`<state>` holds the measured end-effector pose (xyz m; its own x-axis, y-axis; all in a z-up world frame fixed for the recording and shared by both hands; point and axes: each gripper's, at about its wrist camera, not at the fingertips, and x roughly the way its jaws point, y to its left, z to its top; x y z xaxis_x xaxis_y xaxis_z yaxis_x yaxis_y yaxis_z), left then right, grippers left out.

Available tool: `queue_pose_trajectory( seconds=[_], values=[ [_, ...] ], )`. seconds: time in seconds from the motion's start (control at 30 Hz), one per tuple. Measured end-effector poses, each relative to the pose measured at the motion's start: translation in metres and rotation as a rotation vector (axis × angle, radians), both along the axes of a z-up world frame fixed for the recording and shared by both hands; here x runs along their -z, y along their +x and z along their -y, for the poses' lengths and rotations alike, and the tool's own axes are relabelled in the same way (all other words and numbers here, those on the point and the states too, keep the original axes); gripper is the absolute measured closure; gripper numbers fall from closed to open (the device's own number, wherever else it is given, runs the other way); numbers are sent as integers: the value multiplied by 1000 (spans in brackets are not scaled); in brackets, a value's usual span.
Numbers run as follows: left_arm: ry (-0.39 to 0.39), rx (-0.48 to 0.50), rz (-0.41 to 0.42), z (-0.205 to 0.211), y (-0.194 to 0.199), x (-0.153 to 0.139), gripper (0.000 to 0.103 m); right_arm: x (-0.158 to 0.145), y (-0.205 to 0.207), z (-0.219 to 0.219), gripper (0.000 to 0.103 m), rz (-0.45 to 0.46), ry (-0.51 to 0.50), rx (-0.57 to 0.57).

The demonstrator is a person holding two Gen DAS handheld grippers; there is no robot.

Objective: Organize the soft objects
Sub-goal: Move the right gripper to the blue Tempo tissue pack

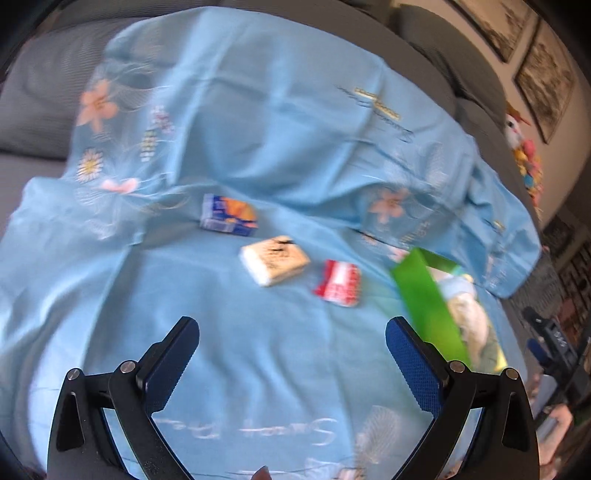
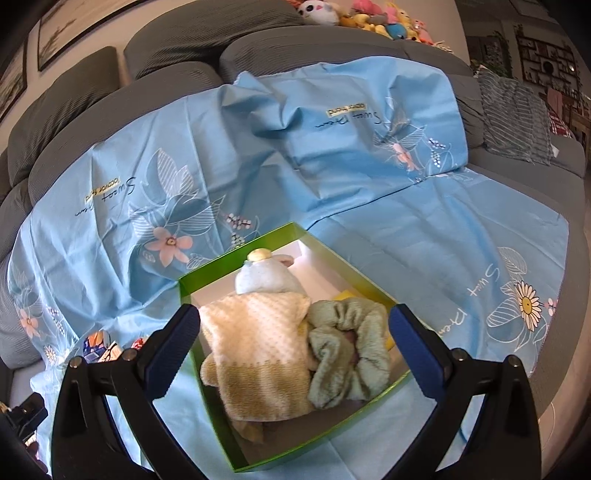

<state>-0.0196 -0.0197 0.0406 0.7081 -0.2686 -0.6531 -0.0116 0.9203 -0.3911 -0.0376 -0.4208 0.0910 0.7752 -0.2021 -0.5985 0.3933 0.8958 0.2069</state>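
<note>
Left tool [image 1: 291, 343] spread wide, nothing between its blue pads, hovering over a light blue flowered sheet [image 1: 258, 129] draped across a grey sofa [image 1: 37, 92]. Ahead of it, 3 small packets in a loose diagonal row on the sheet: a blue and orange packet [image 1: 229, 216] farthest and to the left, a cream packet [image 1: 275, 260] in the middle, a red and white packet [image 1: 338, 282] nearest and slightly right. All 3 apart from one another and well clear of the pads. To the right of the right finger, a green box [image 1: 424, 295] with pale soft things inside; view blurred.

Right tool [image 2: 293, 328] also spread wide, gripping nothing, poised above the same green box [image 2: 207, 288], which sits on the sheet [image 2: 369, 184] directly ahead, between the 2 fingers in the view. Inside the box: a cream and yellow knitted cloth [image 2: 255, 354] toward the left, a sage green scrunchie [image 2: 347, 350] touching it on the right, a pale blue plush piece [image 2: 266, 277] at the far end. Beyond the left finger, the packets partly visible at the sheet's edge. Far behind, along the sofa back, a row of plush toys [image 2: 369, 18].
</note>
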Motion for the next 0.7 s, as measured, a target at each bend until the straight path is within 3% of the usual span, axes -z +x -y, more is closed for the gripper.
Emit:
queue_pose_trajectory(
  seconds=[0.23, 0.33, 0.4, 0.57, 0.7],
  values=[
    [-13, -214, 21, -72, -13, 32, 2, 2, 7, -39, 1, 11, 18, -90],
    [-45, -251, 17, -88, -16, 34, 2, 3, 12, -63, 1, 15, 40, -167],
    [-16, -273, 17, -89, -15, 32, 2, 5, 16, -82, 1, 9, 58, -234],
    [142, -322, -54, -87, -10, 36, 2, 9, 32, -132, 1, -27, 112, -379],
    [146, -326, -104, -94, -7, 42, 2, 21, 68, -190, 1, -101, 163, -501]
  ],
)
